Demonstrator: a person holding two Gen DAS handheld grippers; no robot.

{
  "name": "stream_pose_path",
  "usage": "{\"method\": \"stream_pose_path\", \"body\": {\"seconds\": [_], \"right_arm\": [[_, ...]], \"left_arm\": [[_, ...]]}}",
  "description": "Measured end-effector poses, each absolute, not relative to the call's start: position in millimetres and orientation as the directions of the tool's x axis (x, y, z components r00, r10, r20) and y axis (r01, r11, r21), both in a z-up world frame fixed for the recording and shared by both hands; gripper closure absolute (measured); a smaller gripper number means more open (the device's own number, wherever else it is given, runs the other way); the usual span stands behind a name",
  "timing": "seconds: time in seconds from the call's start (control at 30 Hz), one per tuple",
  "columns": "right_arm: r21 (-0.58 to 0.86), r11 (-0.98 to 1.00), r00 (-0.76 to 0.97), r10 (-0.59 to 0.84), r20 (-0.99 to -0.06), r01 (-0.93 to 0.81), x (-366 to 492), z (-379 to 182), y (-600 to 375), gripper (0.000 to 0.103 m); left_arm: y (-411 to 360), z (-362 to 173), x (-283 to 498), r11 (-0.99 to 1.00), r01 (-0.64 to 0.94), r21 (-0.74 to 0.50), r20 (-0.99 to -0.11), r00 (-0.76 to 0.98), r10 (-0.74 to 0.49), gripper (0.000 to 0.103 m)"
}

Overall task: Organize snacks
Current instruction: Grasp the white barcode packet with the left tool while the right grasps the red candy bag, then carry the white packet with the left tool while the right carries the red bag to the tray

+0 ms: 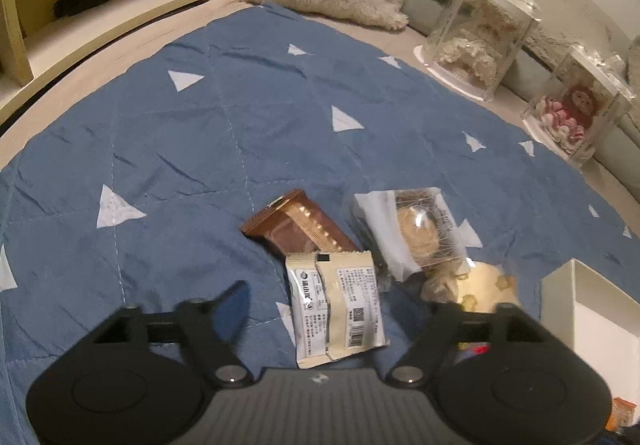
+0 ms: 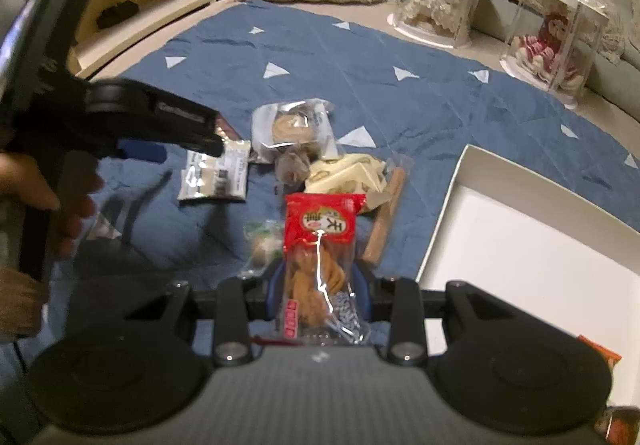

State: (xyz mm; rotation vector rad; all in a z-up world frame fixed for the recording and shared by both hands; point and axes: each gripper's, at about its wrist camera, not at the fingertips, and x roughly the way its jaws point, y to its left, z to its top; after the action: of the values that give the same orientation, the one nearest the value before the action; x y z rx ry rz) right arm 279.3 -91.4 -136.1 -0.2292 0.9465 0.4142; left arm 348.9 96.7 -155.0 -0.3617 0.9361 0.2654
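Both tools level: right tool (image 2: 318, 285) clamps red snack packet (image 2: 318, 245), left tool (image 1: 340, 301) spread.

A red-topped clear snack packet (image 2: 318, 265) with brown strips inside stands clamped between blue pads. On the blue quilt lie a cream sachet (image 1: 338, 305) with a barcode, a brown wafer pack (image 1: 298, 223) behind it, a clear-wrapped round pastry (image 1: 416, 231), a yellow-patterned pack (image 2: 346, 175) and a slim tan stick (image 2: 386, 213). An open white box (image 2: 532, 257) sits right of them
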Motion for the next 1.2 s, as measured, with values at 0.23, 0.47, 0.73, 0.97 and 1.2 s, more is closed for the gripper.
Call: {"method": "stream_pose_path", "body": {"seconds": [0.23,0.47,0.73,0.97,1.2], "right_arm": [[0.013,0.906,0.528,0.258,-0.809,-0.423,285.2,-132.2,-100.2,0.062],[0.022,0.914,0.519,0.25,-0.818,-0.406,299.3,-142.0,-105.8,0.062],[0.04,0.924,0.526,0.252,-0.812,-0.381,301.8,-141.9,-111.5,0.062],[0.04,0.929,0.562,0.257,-0.786,-0.369,290.1,-127.0,-106.6,0.062],[0.055,0.944,0.635,0.262,-0.727,-0.326,274.0,-103.2,-110.3,0.062]], "left_arm": [[88.0,-177.0,364.5,0.896,-0.417,-0.153,-0.854,0.512,0.093,0.016],[69.3,-185.6,376.5,0.903,-0.424,-0.064,-0.852,0.495,0.172,0.01],[75.0,-180.8,374.5,0.924,-0.383,-0.019,-0.86,0.478,0.18,0.043],[78.7,-153.9,355.0,0.929,-0.363,-0.072,-0.847,0.514,0.135,0.046],[66.2,-104.0,323.0,0.952,-0.27,-0.141,-0.787,0.614,0.058,0.046]]}}
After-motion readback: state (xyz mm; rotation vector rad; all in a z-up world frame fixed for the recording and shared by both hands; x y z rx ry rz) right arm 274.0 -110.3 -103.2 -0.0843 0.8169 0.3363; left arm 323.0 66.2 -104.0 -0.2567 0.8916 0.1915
